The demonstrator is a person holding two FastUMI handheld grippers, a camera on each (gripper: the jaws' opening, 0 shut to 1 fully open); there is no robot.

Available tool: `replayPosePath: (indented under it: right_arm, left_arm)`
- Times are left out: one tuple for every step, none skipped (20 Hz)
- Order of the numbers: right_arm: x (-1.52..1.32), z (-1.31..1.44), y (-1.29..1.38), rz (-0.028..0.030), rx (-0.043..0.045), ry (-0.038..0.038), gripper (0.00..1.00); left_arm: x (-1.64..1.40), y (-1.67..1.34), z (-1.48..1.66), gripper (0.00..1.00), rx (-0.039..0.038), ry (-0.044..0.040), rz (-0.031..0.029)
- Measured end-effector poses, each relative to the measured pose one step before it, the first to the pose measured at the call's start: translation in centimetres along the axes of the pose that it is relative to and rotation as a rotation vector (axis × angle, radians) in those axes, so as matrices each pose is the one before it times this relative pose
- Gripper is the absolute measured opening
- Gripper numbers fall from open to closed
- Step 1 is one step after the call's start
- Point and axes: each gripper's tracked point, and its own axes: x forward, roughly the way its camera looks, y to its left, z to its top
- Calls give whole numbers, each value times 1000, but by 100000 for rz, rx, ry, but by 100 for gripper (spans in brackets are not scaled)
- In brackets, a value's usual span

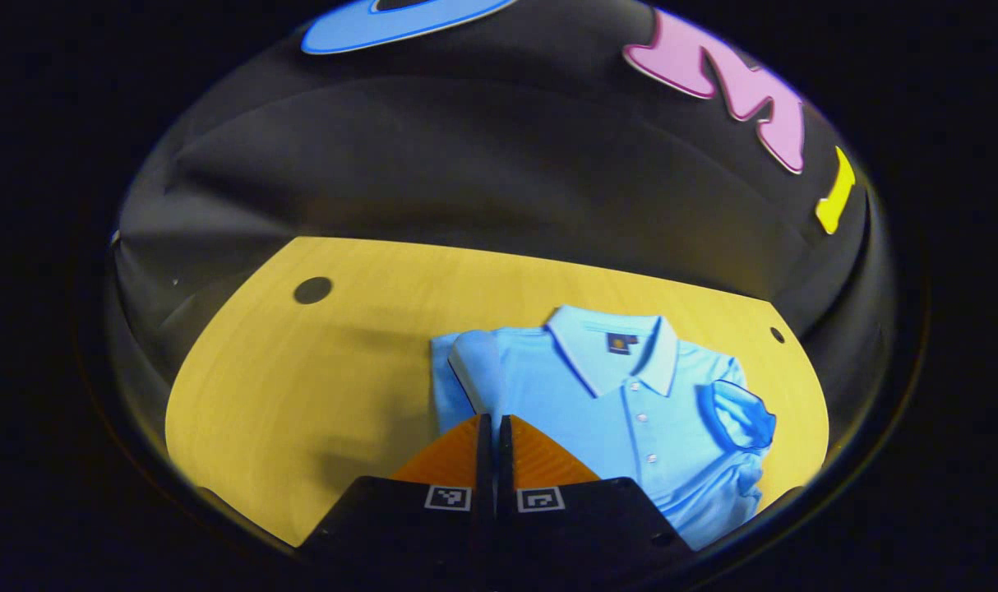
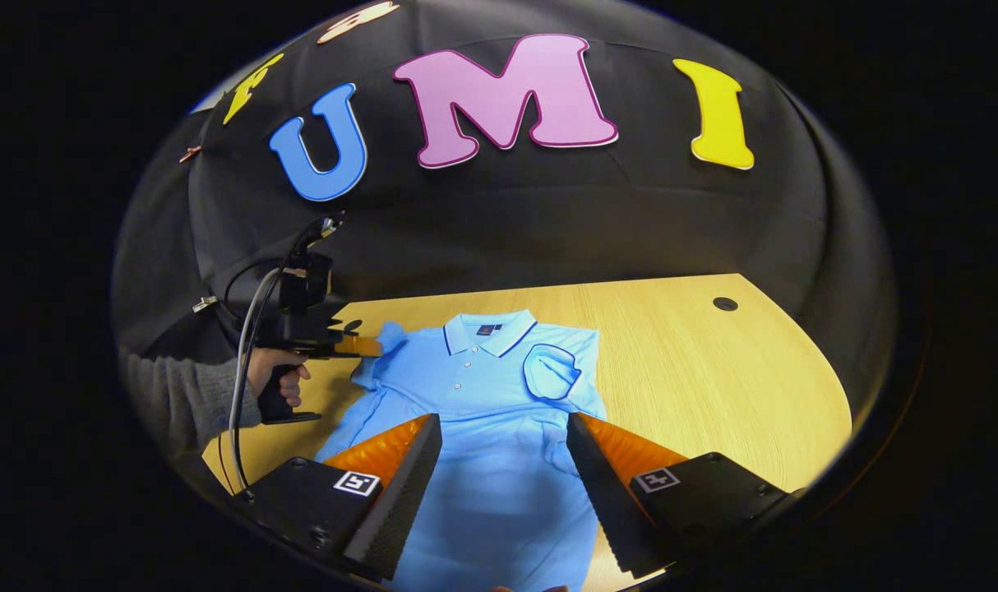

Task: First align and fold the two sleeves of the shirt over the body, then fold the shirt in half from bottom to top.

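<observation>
Left gripper view: the light-blue short-sleeved polo shirt lies face up on the yellow wood-grain surface, its white-edged collar toward the booth wall. The left hand-held gripper has its 2 fingers drawn together with barely a slit between them, the tips at the shirt's side edge below the sleeve that is turned in beside the collar. Whether any cloth is pinched in that slit I cannot tell. On the other side of the collar the second sleeve already lies folded onto the chest, its darker cuff band showing.

Right gripper view: the right hand-held gripper hangs over the lower body of the shirt with its 2 fingers spread wide apart and holding nothing. The folded sleeve rests on the chest just beside the collar. On the far side of the collar, the left hand-held gripper, held by a hand in a grey sleeve, has its tips at the other sleeve, which looks lifted and not yet flat.

Judged from this, the step in hand is the second sleeve fold. To do it well, carry that sleeve inward toward the button placket, keep its fold line parallel to the shirt's side seam, and lay it so it mirrors the first sleeve. Let go only once the cloth lies flat. The lower side hem flares outward below this sleeve, so tuck it in before the bottom-to-top fold.
</observation>
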Motion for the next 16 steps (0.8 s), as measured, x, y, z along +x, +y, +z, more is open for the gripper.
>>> replayPosePath:
  right_arm:
    - [-261, -285, -237, -555, 158, 412, 96]
    - [-114, -118, -178, -503, 373, 286, 96]
    - [-69, -94, -156, -404, 462, 294, 96]
    - [-243, -449, -326, -493, 476, 480, 96]
    - [-357, -366, -398, -488, 334, 481, 96]
    - [-346, -282, -364, -385, 392, 427, 96]
    - [-125, -217, -273, -479, 480, 300, 96]
    - [-148, -301, -290, -477, 437, 574, 96]
    - [-112, -181, -340, -470, 587, 214, 96]
    - [-56, -239, -315, -411, 460, 458, 96]
    - [-57, -142, -319, -343, 449, 407, 95]
    - [-111, -265, -258, -403, 355, 263, 95]
    - [-110, -106, -263, -388, 352, 258, 96]
    - [-235, -204, -248, -285, 408, 188, 96]
    - [-45, -108, -219, -252, 319, 271, 96]
    - [-63, -160, -129, -138, 163, -42, 96]
  left_arm:
    - [166, -1471, -2, 6, 2504, -183, -2139]
    - [169, -1517, -20, 6, 2530, 511, -2387]
    - [271, -1511, -117, 6, 2457, 472, -2277]
    - [224, -1432, -129, 6, 2270, 542, -2380]
    - [301, -1296, -247, 6, 1990, 812, -2018]
    - [303, -1212, -295, 6, 1502, 1006, -1703]
    - [257, -941, -460, 6, 1266, 1235, -1170]
    - [319, -692, -367, 6, 1006, 1430, -673]
    - [393, -700, -512, 6, 540, 1177, -516]
    - [277, -495, -375, 6, 498, 1002, 6]
    - [310, -183, -329, 6, 779, 940, 577]
    - [267, -92, -216, 6, 712, 727, 858]
    - [220, -85, -274, 6, 337, 832, 649]
    - [245, 105, -282, 6, 701, 1163, 988]
    - [234, 17, -386, 6, 948, 1223, 1003]
    - [238, -105, -205, 6, 953, 879, 198]
